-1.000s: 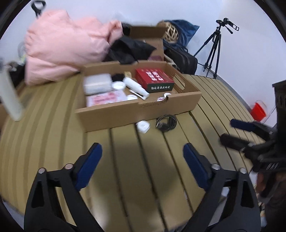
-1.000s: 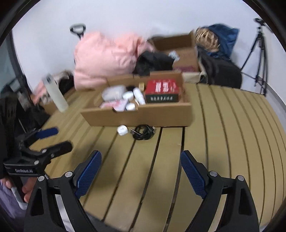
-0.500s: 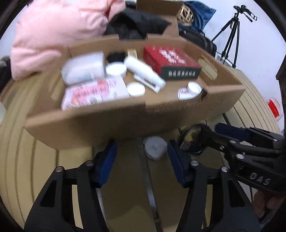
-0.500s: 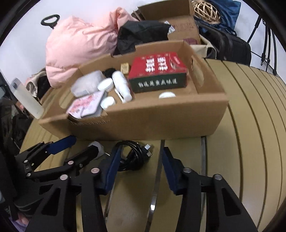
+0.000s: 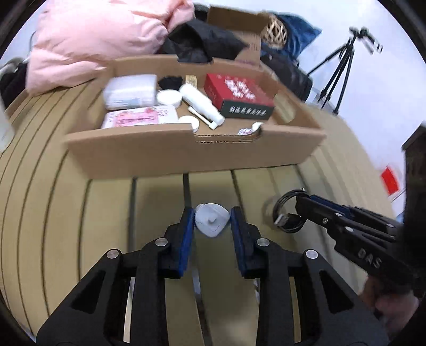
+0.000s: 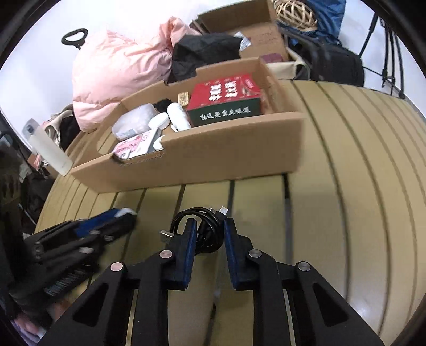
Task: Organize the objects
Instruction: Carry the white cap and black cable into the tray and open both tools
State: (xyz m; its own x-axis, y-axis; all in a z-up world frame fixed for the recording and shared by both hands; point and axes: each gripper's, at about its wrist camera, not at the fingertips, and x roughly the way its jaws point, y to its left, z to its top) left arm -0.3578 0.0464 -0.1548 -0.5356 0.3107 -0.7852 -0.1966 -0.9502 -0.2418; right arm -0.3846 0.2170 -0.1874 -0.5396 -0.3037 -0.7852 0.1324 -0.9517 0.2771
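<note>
**Both claws closed in on small items in front of the cardboard tray**

The bench (image 5: 66, 213) is a tan surface of long slats with dark gaps, running away from both cameras. Ahead of both claws sits a shallow brown cardboard tray (image 5: 197, 151), holding a red and dark green printed box (image 5: 238, 94), a white plastic bottle (image 5: 199, 102) lying on its side, a pink and white flat packet (image 5: 141, 118), a clear wrapped pack (image 5: 130, 91) and small round white lids. Beyond the tray lie a pink puffy jacket (image 5: 101, 37), dark clothing and an open brown carton (image 6: 239, 18); a black tripod (image 5: 338, 71) stands against the white wall, ahead and to the right of the left claw.

The left claw (image 5: 212, 219) is held low over the bench, pointing toward the tray, its blue-padded fingers narrowed around a small white rounded-triangular plastic piece (image 5: 211, 219). The pads sit right at its two sides; whether they press it firmly I cannot tell. The piece lies on the bench, just short of the tray's front wall.

The right claw (image 6: 210, 233) is likewise low and aimed at the tray, its fingers drawn close about a coiled black USB cable (image 6: 202, 226). The coil sits between the pads, loops and plugs sticking out past the fingertips. From the left wrist view the right claw comes in from the right, tips on the cable (image 5: 289, 215).
</note>
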